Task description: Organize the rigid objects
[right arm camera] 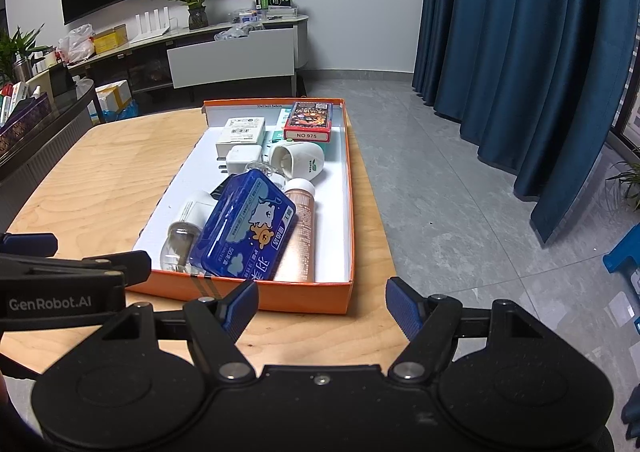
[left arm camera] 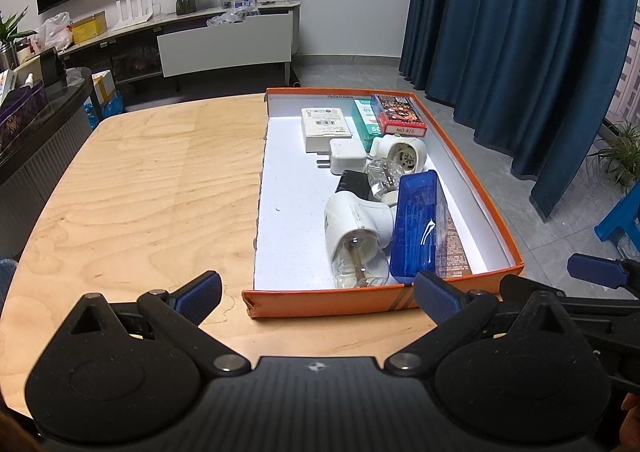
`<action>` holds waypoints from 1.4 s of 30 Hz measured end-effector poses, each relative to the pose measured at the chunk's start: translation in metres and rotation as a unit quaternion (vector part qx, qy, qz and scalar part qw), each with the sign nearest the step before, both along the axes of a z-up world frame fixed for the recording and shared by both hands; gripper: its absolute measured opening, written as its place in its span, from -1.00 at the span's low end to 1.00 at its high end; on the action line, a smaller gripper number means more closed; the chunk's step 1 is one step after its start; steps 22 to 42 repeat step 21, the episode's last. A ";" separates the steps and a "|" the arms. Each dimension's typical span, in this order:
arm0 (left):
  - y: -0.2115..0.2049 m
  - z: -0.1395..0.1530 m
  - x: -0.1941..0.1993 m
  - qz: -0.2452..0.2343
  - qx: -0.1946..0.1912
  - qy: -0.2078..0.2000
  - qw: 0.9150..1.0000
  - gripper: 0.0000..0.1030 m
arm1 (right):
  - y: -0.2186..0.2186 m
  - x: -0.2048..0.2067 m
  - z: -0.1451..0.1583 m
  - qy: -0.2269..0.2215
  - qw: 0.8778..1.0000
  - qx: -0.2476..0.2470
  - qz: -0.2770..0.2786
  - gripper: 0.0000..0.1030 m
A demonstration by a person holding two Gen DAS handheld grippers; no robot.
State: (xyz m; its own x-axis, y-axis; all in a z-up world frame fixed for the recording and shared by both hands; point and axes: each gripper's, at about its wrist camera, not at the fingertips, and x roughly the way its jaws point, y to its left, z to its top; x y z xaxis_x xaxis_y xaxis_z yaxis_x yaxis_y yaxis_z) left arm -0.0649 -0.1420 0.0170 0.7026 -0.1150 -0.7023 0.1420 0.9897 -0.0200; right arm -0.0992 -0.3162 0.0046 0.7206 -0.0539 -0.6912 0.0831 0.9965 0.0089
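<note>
Hovering at the bench's (left arm camera: 132, 188) near edge, left gripper (left arm camera: 318, 294) and right gripper (right arm camera: 322, 306) both hold jaws spread, empty. Rigid objects crowd the orange cardboard tray (right arm camera: 347, 180); blue plastic case (right arm camera: 248, 228) leans across neighbours, presumably for lack of room.

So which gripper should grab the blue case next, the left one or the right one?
Probably the right gripper. It is open, empty, and the blue case lies almost straight ahead of it, leaning on top of the other things in the orange box. The left gripper, also open, sees the case off to its right.
</note>
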 end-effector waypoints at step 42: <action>0.004 0.003 0.001 -0.008 -0.012 -0.010 1.000 1.00 | 0.004 0.001 -0.002 0.004 1.000 0.001 0.008 0.62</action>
